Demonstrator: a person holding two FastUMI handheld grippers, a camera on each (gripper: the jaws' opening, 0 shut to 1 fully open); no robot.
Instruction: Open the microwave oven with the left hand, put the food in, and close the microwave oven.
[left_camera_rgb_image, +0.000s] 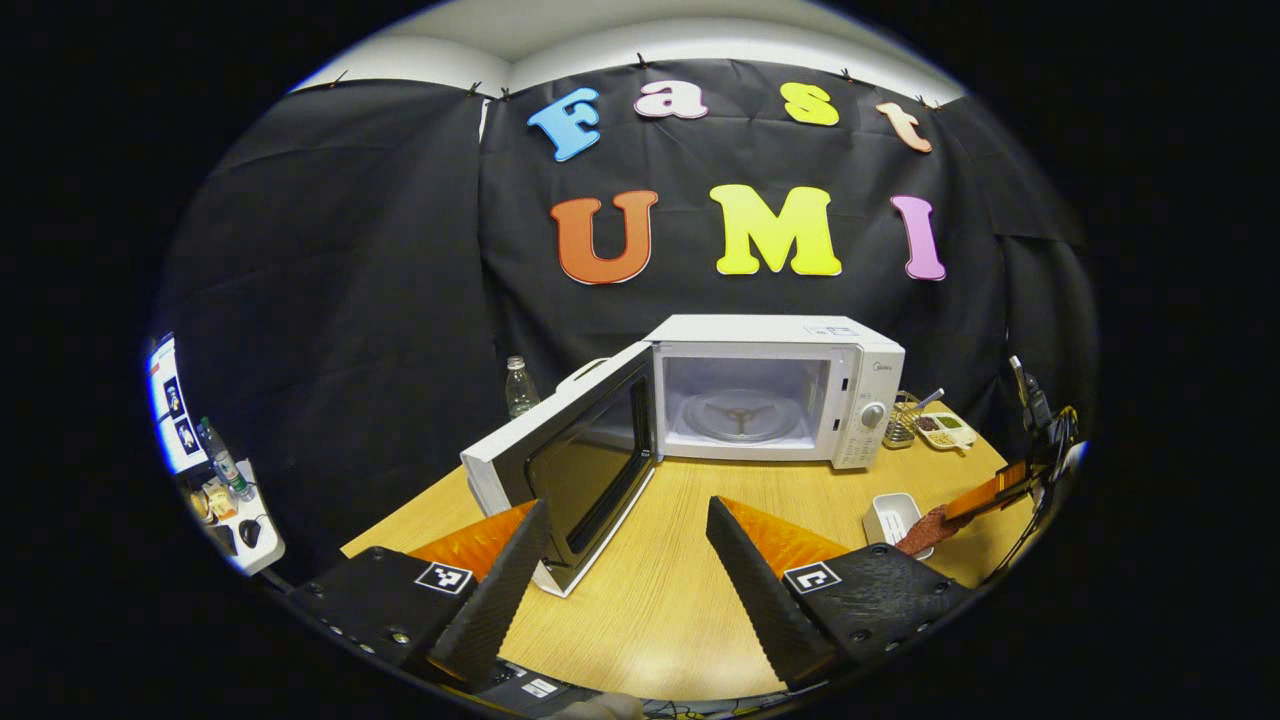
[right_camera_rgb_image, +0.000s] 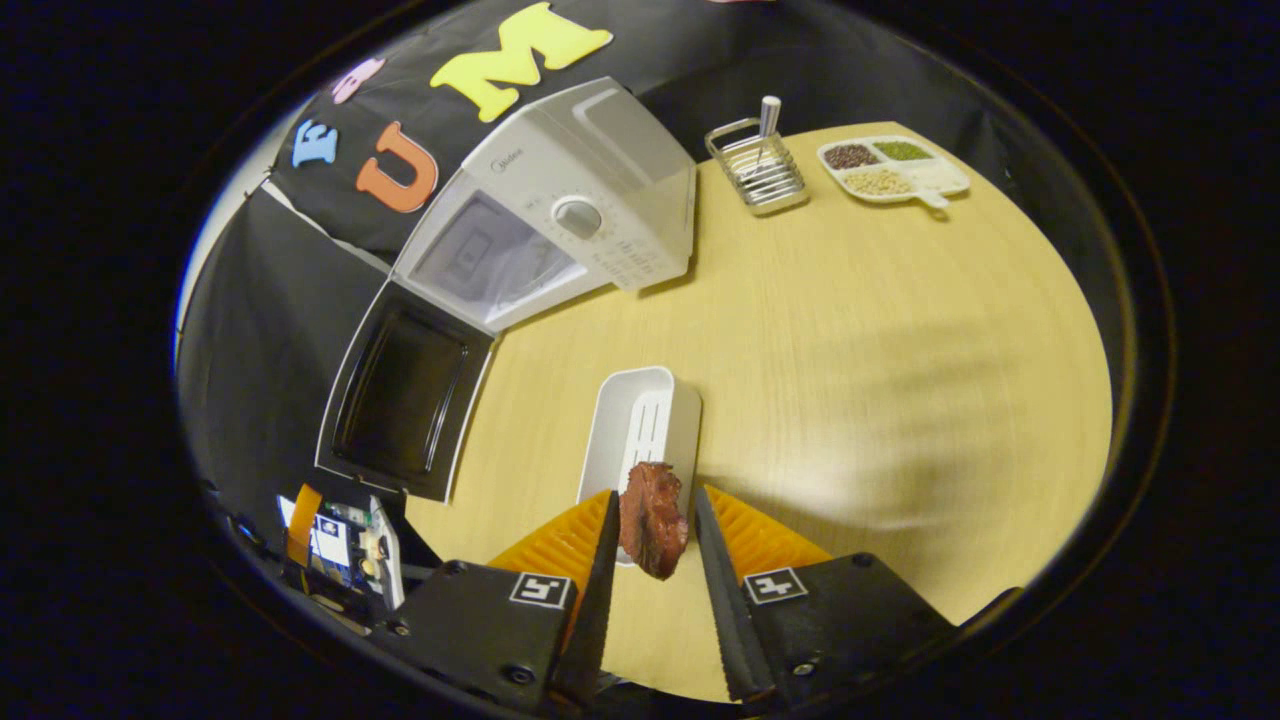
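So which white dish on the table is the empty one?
The plain rectangular tray just ahead of the right gripper, which holds the meat. The sectioned dish beside the wire rack holds beans and grains.

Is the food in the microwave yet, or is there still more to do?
Not yet. The microwave door is already open, and the turntable inside looks bare. The right gripper holds the brown piece of food above the white dish on the table. The left gripper is open, holding nothing. Still left: putting the food inside and shutting the door.
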